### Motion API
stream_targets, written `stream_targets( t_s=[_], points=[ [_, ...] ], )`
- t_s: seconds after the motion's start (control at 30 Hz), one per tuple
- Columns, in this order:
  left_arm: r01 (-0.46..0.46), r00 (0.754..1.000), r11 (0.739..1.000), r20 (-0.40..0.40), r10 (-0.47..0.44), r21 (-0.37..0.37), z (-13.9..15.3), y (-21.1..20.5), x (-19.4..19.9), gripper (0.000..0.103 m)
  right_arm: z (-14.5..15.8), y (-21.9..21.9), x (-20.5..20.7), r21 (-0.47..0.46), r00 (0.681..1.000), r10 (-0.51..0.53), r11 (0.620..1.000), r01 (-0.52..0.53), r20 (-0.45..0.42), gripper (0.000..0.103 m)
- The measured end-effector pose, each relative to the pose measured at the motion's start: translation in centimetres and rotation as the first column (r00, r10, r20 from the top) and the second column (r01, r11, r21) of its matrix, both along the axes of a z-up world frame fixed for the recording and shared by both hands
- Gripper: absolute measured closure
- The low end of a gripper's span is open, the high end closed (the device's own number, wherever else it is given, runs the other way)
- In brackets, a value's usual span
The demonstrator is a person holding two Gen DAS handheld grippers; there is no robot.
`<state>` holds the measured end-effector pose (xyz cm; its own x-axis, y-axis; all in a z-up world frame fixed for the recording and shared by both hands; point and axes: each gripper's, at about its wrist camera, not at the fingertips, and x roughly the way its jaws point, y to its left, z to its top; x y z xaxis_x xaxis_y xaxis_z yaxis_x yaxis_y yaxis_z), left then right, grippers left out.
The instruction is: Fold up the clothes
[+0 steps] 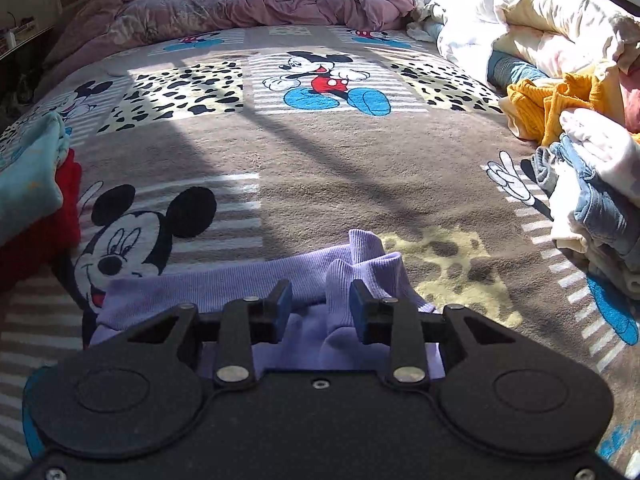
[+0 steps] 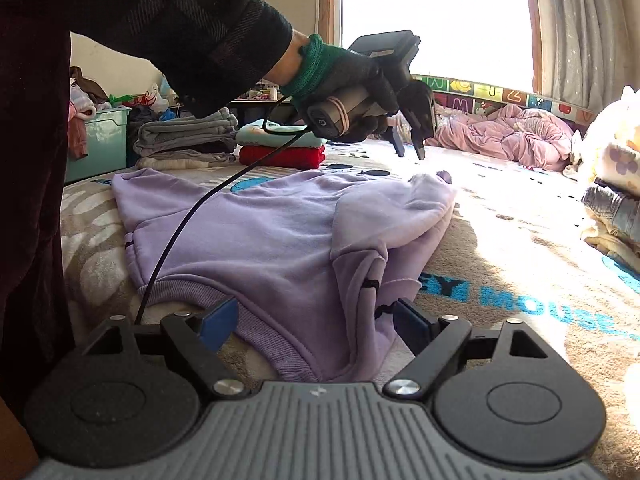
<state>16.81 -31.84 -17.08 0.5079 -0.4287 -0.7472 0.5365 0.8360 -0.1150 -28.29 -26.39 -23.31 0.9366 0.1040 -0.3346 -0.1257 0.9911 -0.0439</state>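
A lilac ribbed-cuff cotton sweatshirt (image 2: 260,236) lies partly folded on a brown plush blanket printed with cartoon mice (image 1: 320,168), filling the centre of the right wrist view, with its ribbed hem towards the lower edge of the frame and one sleeve folded across the body at centre right.

The left gripper (image 2: 408,146), black with blue pads, shows in the upper centre of the right wrist view, held in a dark knitted glove with a green cuff (image 2: 344,76). It hangs just above the far end of the sweatshirt, clear of the fabric, its two fingers parted with nothing between them. In the left wrist view the same gripper (image 1: 320,304) sits at lower centre; a ribbed lilac cuff shows between the blue pads, and neither pad presses on it. A black cable (image 2: 192,216) runs from the handle down across the sweatshirt.

The right gripper (image 2: 316,320) occupies the lower centre of its own view, fingers spread wide on either side of the hem. Whether the pads touch the fabric cannot be told.

A folded stack of a pale turquoise garment on a red one (image 2: 282,148) stands at centre left, behind the sweatshirt. Unfolded clothes, including a mustard knit and blue denim (image 1: 576,152), are heaped at the right edge of the left wrist view. A crumpled pink quilt (image 1: 256,0) lies along the top.
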Motion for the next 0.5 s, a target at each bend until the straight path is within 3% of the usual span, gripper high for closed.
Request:
stream_targets(
  t_s=[0.13,0.23,0.37,0.43,0.5],
  points=[
    [0.015,0.994,0.995,-0.105,-0.025,-0.097,-1.6,0.9,1.3,0.061,0.5,1.1,1.4,-0.103,0.995,0.028,0.995,-0.018,0.096,0.03],
    [0.028,0.988,0.988,-0.149,-0.051,-0.153,-2.4,1.0,2.2,0.061,-0.2,1.5,3.4,-0.128,0.996,0.043,0.991,-0.034,0.074,0.037],
    [0.058,0.977,0.973,-0.188,-0.102,-0.225,-2.9,1.6,2.9,0.063,-0.6,1.4,4.4,-0.121,0.997,0.044,0.992,-0.037,0.058,0.037],
    [0.075,0.974,0.968,-0.192,-0.123,-0.24,-3.0,1.8,3.1,0.096,-0.9,1.3,4.9,-0.115,0.998,0.042,0.993,-0.037,0.039,0.037],
    [0.105,0.974,0.964,-0.169,-0.149,-0.242,-2.6,1.8,2.9,0.102,-1.3,1.2,5.3,-0.101,0.999,0.036,0.994,-0.034,0.018,0.037]
  ],
)
